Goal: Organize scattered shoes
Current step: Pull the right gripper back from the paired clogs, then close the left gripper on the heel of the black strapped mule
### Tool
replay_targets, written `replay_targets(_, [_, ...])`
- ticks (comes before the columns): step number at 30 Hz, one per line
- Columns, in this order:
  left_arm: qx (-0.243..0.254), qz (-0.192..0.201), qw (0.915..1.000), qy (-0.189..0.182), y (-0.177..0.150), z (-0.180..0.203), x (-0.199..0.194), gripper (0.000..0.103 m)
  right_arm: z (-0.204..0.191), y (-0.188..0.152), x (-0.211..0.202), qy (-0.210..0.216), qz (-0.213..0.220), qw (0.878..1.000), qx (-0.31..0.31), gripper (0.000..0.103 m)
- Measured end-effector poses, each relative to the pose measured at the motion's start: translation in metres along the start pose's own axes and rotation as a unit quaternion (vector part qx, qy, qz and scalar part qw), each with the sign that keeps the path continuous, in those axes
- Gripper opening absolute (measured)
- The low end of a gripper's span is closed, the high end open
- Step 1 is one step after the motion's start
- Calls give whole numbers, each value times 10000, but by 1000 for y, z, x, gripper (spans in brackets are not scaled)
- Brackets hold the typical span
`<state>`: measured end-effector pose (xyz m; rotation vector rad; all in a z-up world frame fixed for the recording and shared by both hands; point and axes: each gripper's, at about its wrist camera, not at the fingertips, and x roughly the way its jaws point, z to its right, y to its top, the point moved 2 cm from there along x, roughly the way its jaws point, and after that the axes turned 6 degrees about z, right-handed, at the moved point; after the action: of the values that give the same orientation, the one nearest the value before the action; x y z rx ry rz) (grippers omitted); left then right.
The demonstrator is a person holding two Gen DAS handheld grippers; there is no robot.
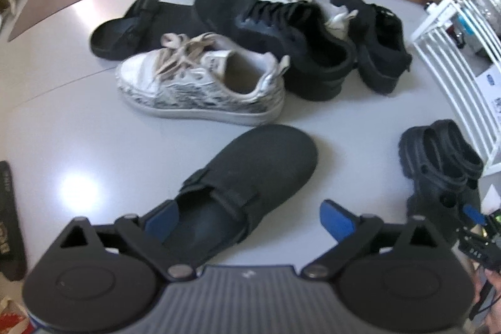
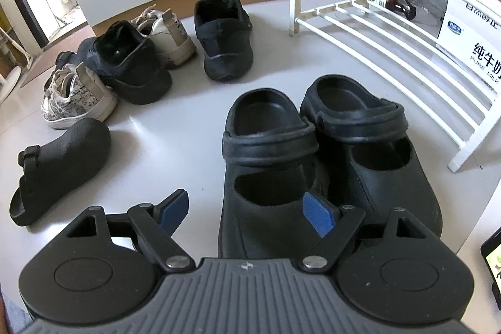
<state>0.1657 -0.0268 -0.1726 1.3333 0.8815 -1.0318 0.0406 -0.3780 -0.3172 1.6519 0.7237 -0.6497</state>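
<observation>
Grey floor (image 2: pixel 175 146): black clog pair (image 2: pixel 313 158) side by side, upright.

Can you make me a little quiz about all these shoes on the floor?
1. True or false: the two black clogs stand side by side next to the white rack.
2. Which shoe lies right in front of the left gripper? A) a white sneaker B) the black strap slipper C) a red boot
3. Fill in: both grippers, left and right gripper, have their jaws ____.

Key: 1 true; 2 B; 3 open.
</observation>
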Motion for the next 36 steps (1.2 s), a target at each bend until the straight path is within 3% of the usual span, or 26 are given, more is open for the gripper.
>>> replay_targets(8, [-122, -24, 9990, -418, 10, -5, 25, 99, -2, 2, -2, 209, -49, 9998, -17, 86])
replay_targets(15, [11, 269, 9991, -336, 7, -24, 38, 99, -20, 0, -8, 521, -153, 9984, -177, 92])
replay_targets(26, [283, 637, 9950, -714, -17, -51, 50, 99, -60, 36, -24, 474, -626, 9958, -481, 95])
replay_targets(31, [-22, 724, 9930, -930, -35, -76, 65, 100, -75, 34, -23, 835, -587, 9945, -252, 100])
replay_targets(32, [-97, 714, 9931, -922, -39, -81, 69, 100, -77, 28, -19, 1138, -552, 9920, 14, 101])
replay_targets(34, [-105, 769, 9928, -918, -41, -87, 73, 100, -81, 12, -9, 1516, -728, 9851, 348, 103])
replay_targets(36, [-23, 870, 9919, -921, -42, -89, 76, 102, -90, 1, -5, 1623, -943, 9821, 172, 103])
